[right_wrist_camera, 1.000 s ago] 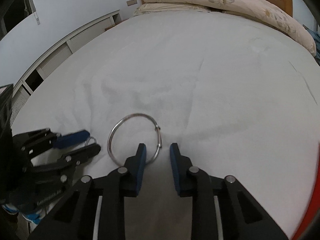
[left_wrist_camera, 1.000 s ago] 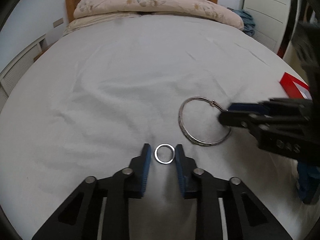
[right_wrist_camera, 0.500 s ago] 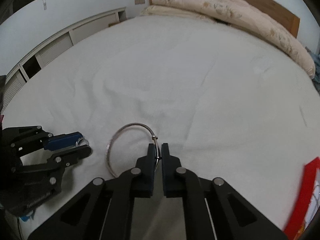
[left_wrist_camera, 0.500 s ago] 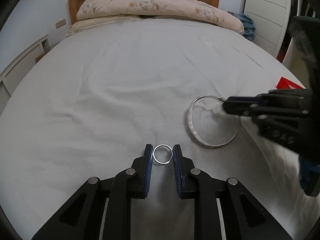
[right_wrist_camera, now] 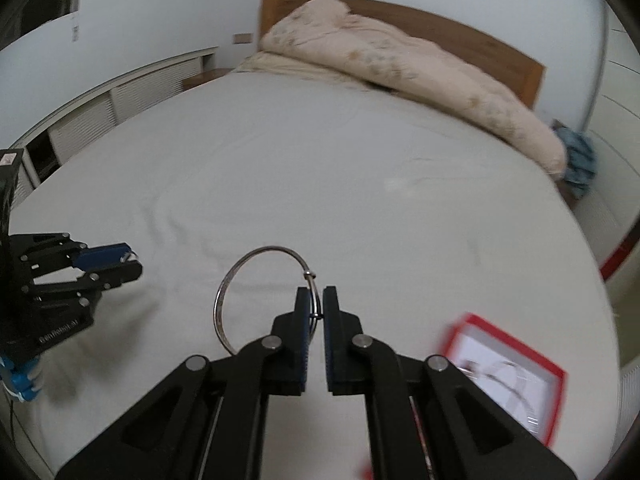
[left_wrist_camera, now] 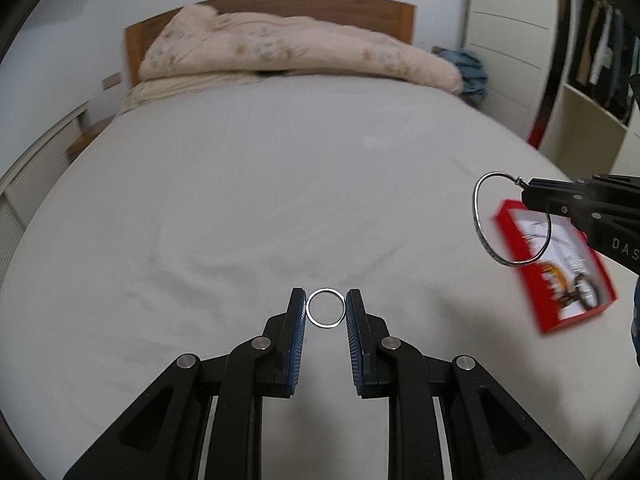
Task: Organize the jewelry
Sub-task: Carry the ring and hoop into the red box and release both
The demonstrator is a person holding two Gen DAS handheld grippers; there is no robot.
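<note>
The work surface is a bed (left_wrist_camera: 280,200) covered with a white sheet; a folded quilt (left_wrist_camera: 288,52) lies against a wooden headboard (left_wrist_camera: 280,0) at 12 o'clock in both views. A red-bordered box (left_wrist_camera: 560,276) rests on the sheet at 3 o'clock in the left wrist view and at 4 o'clock in the right wrist view. The left gripper (left_wrist_camera: 326,308) holds a small silver ring (left_wrist_camera: 326,308) across its diameter, one blue pad pressing on each side; the ring shows its full circle to the camera, so its axis runs roughly along the fingers. The right gripper (right_wrist_camera: 316,306) has just closed its jaws onto a silver bangle (right_wrist_camera: 264,296) and pinches the thin band beside its small sliding knot. The bangle hangs clear of the sheet and extends toward 10 o'clock from the fingertips, its plane turned partly edge-on to the right wrist camera. Both items appear lifted off the bed. The red box is judged the likely destination. To perform the carry well, keep both grips steady and avoid fast wrist rolls, since the bangle is held at one rim point and can swing or pivot. Approach the box from above. Lower each piece flat before opening the jaws. Keep the two grippers apart to prevent collision.
</note>
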